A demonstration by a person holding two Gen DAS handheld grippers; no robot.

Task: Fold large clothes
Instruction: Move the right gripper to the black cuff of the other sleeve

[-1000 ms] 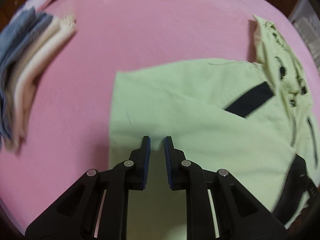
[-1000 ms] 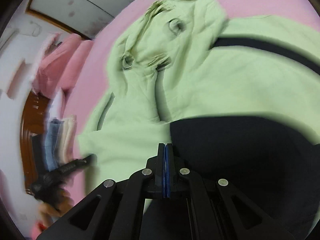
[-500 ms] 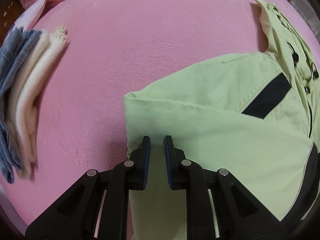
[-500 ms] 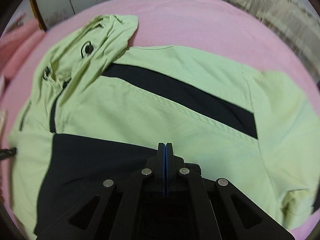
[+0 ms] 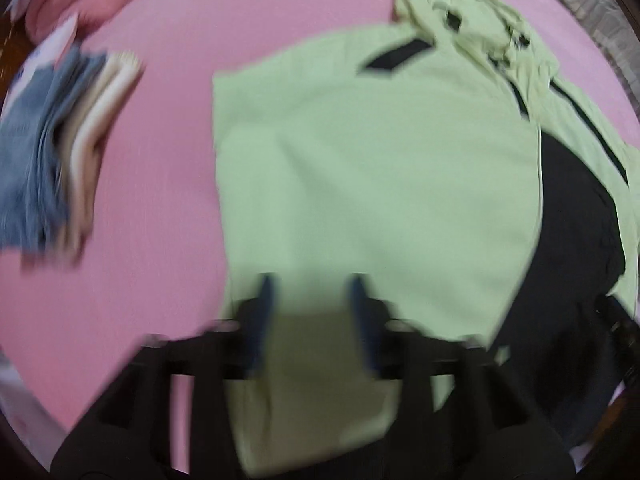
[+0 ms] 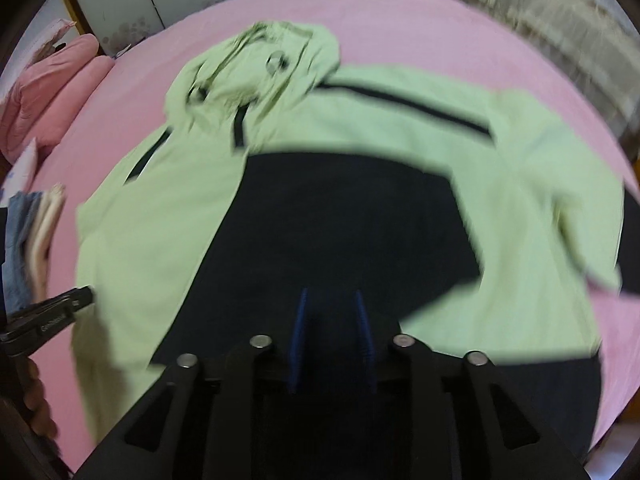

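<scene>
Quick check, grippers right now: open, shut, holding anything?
Left gripper: open, fingers spread over the green jacket, holding nothing.
Right gripper: open over the jacket's black panel, holding nothing.

Black claw, seemingly blue-padded fingers

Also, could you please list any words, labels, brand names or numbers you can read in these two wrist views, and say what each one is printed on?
Small white lettering on the left gripper, seen at the left edge of the right wrist view: blurred; it seems to begin "G", the rest unreadable.
Dark marks on the hood of the green and black jacket: blurred shapes, no readable text.
Stack of folded clothes: no lettering shows.
Right gripper: no lettering shows.
</scene>
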